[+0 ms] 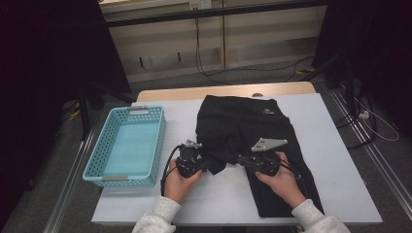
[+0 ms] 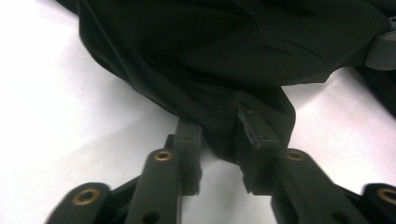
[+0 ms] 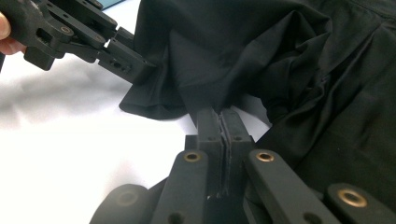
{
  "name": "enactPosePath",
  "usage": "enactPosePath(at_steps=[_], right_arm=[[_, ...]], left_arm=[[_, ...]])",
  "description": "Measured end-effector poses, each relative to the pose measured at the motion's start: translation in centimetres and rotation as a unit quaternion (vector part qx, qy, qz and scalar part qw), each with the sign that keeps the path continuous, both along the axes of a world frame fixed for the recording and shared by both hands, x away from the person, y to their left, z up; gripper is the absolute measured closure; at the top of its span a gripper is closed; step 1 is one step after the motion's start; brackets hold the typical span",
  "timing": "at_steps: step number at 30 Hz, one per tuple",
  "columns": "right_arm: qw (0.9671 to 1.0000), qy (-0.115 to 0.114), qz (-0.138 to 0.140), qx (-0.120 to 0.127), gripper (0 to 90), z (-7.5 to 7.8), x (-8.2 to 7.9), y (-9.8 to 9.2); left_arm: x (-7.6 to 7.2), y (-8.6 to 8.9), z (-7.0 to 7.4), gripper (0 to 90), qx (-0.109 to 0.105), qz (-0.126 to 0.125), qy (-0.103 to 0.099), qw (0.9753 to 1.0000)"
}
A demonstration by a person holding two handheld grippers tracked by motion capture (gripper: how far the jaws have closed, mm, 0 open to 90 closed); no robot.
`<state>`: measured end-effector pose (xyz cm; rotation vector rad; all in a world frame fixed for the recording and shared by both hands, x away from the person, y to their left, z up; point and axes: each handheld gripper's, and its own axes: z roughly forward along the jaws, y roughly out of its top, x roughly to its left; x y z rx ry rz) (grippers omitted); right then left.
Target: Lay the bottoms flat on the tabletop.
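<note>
Item: black garment [image 1: 252, 131], thin woven cloth, spread on the white table [image 1: 340, 160] right of the blue basket [image 1: 127, 145]; judged light, limp, somewhat slippery, unbreakable. A hem fold is pinched by the left gripper [image 2: 219, 135], with cloth between its jaws. The right gripper [image 3: 221, 122] is pressed together on a neighbouring fold; doubled hem edges are judged the surest hold.

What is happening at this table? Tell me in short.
A person is handling a black garment on the white table with two hand-held grippers. The right gripper is shut on a fold of the cloth. The left gripper has the cloth's edge between its jaws, which stand a little apart. The lifted part is bunched up between the two grippers, while the remainder lies flat. A light blue basket stands to the left with nothing in it.
</note>
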<state>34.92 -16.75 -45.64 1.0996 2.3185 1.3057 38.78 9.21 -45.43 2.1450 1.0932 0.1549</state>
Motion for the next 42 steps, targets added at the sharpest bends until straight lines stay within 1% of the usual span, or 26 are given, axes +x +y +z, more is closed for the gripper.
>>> enactPosePath(at_steps=[1, 2, 4, 5, 6, 8, 9, 11, 12, 14, 15, 16, 19, 22, 24, 25, 27, 28, 29, 31, 33, 35, 36, 40, 42], right_arm=[[1.0, 0.0, 0.0, 0.0, 88.9, 0.0, 0.0, 0.0], [1.0, -0.001, -0.001, 0.0, 88.9, 0.0, 0.0, 0.0], [1.0, 0.0, 0.0, -0.002, 88.9, -0.1, 0.0, 0.2], [1.0, 0.0, 0.0, -0.003, 88.9, -0.1, 0.0, 0.2], [1.0, 0.001, 0.002, -0.002, 88.9, -0.1, -0.1, 0.3], [1.0, 0.001, 0.003, -0.003, 88.9, -0.2, -0.1, 0.4], [1.0, 0.001, 0.004, -0.002, 88.9, -0.2, -0.2, 0.4], [1.0, 0.0, 0.003, -0.002, 88.9, -0.1, -0.2, 0.4], [1.0, -0.002, 0.003, -0.001, 88.9, -0.1, -0.2, 0.3], [1.0, -0.002, 0.002, 0.002, 88.9, 0.1, -0.3, 0.2], [1.0, -0.003, 0.003, 0.002, 88.9, 0.1, -0.4, 0.2], [1.0, -0.005, 0.003, 0.003, 88.9, 0.2, -0.4, 0.2], [1.0, -0.006, 0.002, 0.008, 88.9, 0.5, -0.5, -0.1], [0.9998, -0.012, -0.004, 0.016, 88.8, 1.1, -0.5, -0.6], [0.9994, -0.013, -0.006, 0.031, 88.8, 1.5, -0.5, -1.0], [0.9992, -0.013, -0.004, 0.038, 88.8, 1.7, -0.5, -1.1], [0.9994, -0.016, -0.004, 0.031, 90.0, 1.9, -0.6, -1.1], [0.9994, -0.013, -0.005, 0.031, 89.7, 1.9, -0.6, -1.1], [0.9994, -0.007, -0.005, 0.034, 89.7, 1.7, -0.5, -1.0], [0.9997, -0.004, -0.003, 0.024, 89.7, 1.3, -0.5, -0.8], [0.9998, 0.0, 0.002, 0.019, 88.5, 1.0, -0.5, -0.5], [0.9999, 0.0, 0.007, 0.014, 85.4, 0.8, -0.6, 0.0], [0.9998, 0.001, 0.013, 0.014, 85.2, 0.7, -0.6, 0.2], [0.9992, -0.003, 0.04, 0.006, 75.1, 0.4, -0.9, 1.7], [0.9985, -0.006, 0.055, -0.003, 72.3, 0.2, -1.0, 2.6]], left_arm=[[0.0, 0.0, 0.0, 73.9, -0.001, 0.002, 0.003, 1.0], [-0.1, 0.0, 0.0, 76.8, -0.007, 0.006, 0.009, 0.9999], [-0.1, 0.0, 0.0, 81.8, -0.005, 0.005, 0.014, 0.9999], [-0.1, 0.0, 0.0, 84.3, -0.01, 0.005, 0.024, 0.9997], [-0.1, 0.1, 0.0, 86.8, -0.01, 0.003, 0.026, 0.9996], [-0.1, 0.1, 0.1, 88.8, -0.01, 0.0, 0.034, 0.9994], [-0.2, 0.1, 0.3, 89.2, -0.012, -0.005, 0.039, 0.9991], [-0.2, 0.2, 0.6, 89.5, -0.019, -0.011, 0.042, 0.9989], [-0.3, 0.4, 0.9, 89.6, -0.025, -0.018, 0.042, 0.9986], [-0.3, 0.9, 1.6, 89.7, -0.035, -0.014, 0.039, 0.9985], [-0.3, 1.3, 2.0, 89.7, -0.042, -0.011, 0.036, 0.9984], [-0.2, 1.7, 2.3, 89.8, -0.045, -0.009, 0.032, 0.9984], [0.0, 3.2, 3.4, 89.8, -0.065, 0.007, 0.023, 0.9976], [0.3, 4.6, 4.2, 89.8, -0.08, 0.02, 0.019, 0.9964], [0.4, 5.4, 4.6, 89.8, -0.093, 0.029, 0.015, 0.9951], [0.5, 5.6, 4.8, 89.9, -0.095, 0.031, 0.014, 0.9949], [0.6, 5.9, 4.9, 89.9, -0.087, 0.037, 0.012, 0.9955], [0.6, 6.0, 4.8, 89.8, -0.09, 0.04, 0.017, 0.995], [0.7, 6.1, 4.7, 89.8, -0.09, 0.041, 0.017, 0.9949], [0.9, 6.0, 4.3, 89.8, -0.085, 0.042, 0.019, 0.9953], [1.1, 5.8, 4.0, 89.8, -0.082, 0.047, 0.02, 0.9953], [1.3, 5.8, 3.8, 89.7, -0.079, 0.044, 0.022, 0.9957], [1.4, 5.8, 3.7, 89.7, -0.078, 0.049, 0.022, 0.9955], [1.4, 5.6, 3.6, 89.7, -0.08, 0.045, 0.027, 0.9954], [1.4, 5.4, 3.6, 89.7, -0.079, 0.044, 0.025, 0.9956]])
